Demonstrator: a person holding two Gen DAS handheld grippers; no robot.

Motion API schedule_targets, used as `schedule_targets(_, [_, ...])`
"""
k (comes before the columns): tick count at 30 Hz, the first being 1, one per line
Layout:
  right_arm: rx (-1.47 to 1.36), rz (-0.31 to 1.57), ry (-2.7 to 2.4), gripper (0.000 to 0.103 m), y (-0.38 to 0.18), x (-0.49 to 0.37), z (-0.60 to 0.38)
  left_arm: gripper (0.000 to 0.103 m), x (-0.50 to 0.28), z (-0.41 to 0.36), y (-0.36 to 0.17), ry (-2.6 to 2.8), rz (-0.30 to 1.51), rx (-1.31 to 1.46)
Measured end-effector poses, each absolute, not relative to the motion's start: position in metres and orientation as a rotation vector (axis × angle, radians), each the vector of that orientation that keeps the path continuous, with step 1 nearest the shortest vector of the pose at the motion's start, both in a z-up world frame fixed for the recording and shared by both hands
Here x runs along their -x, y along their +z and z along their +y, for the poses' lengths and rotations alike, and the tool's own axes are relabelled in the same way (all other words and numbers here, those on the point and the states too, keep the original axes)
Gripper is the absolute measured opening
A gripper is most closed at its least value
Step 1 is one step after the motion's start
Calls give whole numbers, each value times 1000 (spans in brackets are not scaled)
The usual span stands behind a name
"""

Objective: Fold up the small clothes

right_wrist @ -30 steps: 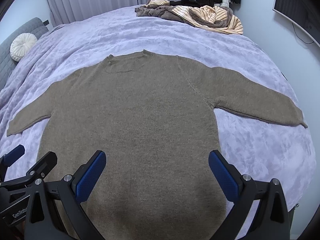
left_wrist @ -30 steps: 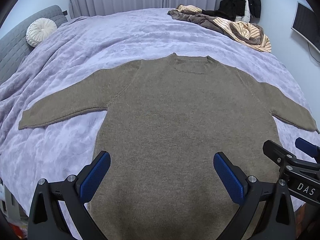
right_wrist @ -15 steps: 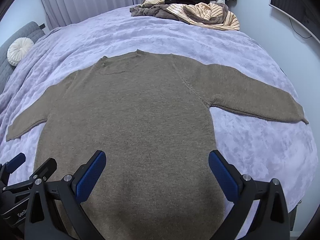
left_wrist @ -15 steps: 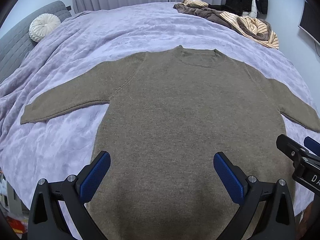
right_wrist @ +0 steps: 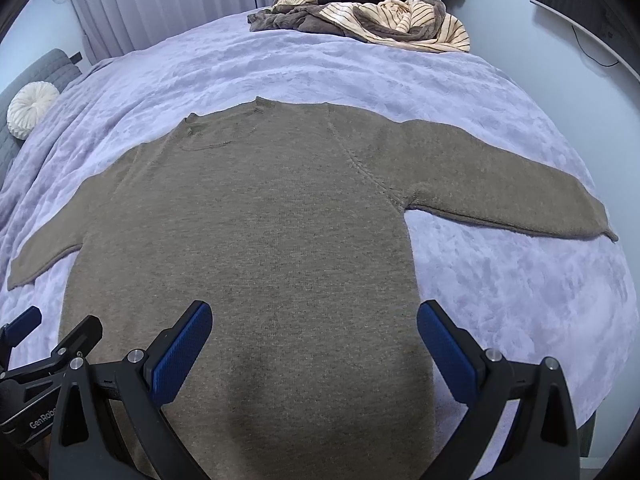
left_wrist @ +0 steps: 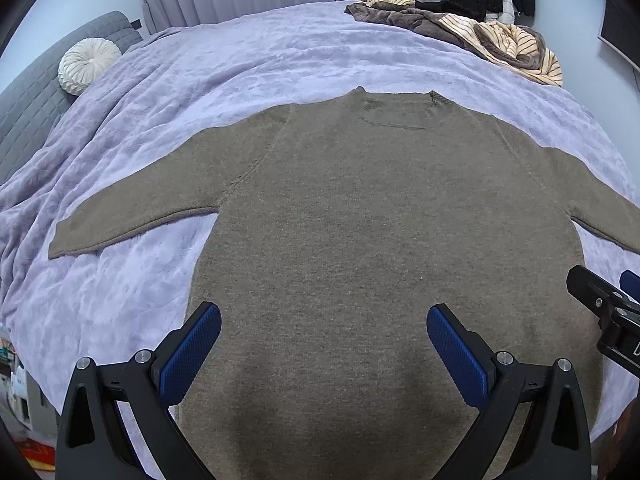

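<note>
Left gripper [left_wrist: 323,344] hangs over the lower body of the sweater [left_wrist: 380,240], jaws spread wide, nothing between them. Right gripper [right_wrist: 314,340] sits likewise above the hem area, jaws apart and empty; its neighbour shows at the lower left edge of the right wrist view. Sweater lies flat on the bed [left_wrist: 200,80], collar facing away, both sleeves stretched out to the sides. Bed carries a lilac blanket [right_wrist: 500,288]. Clothes pile [right_wrist: 372,20] rests at the far edge, well apart from the sweater. Round white cushion [left_wrist: 89,65] sits at far left against a grey headboard [left_wrist: 32,96].
</note>
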State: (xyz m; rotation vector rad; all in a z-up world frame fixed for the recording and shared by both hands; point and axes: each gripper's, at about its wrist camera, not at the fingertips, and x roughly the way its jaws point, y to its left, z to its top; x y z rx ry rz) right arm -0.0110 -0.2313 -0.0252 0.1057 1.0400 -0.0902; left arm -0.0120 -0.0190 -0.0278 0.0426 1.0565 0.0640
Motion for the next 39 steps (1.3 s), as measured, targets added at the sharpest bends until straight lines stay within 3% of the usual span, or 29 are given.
schedule_targets(39, [-84,1046,-112,102,-29,32,-227,103,34,2,-20,70,1041,-19])
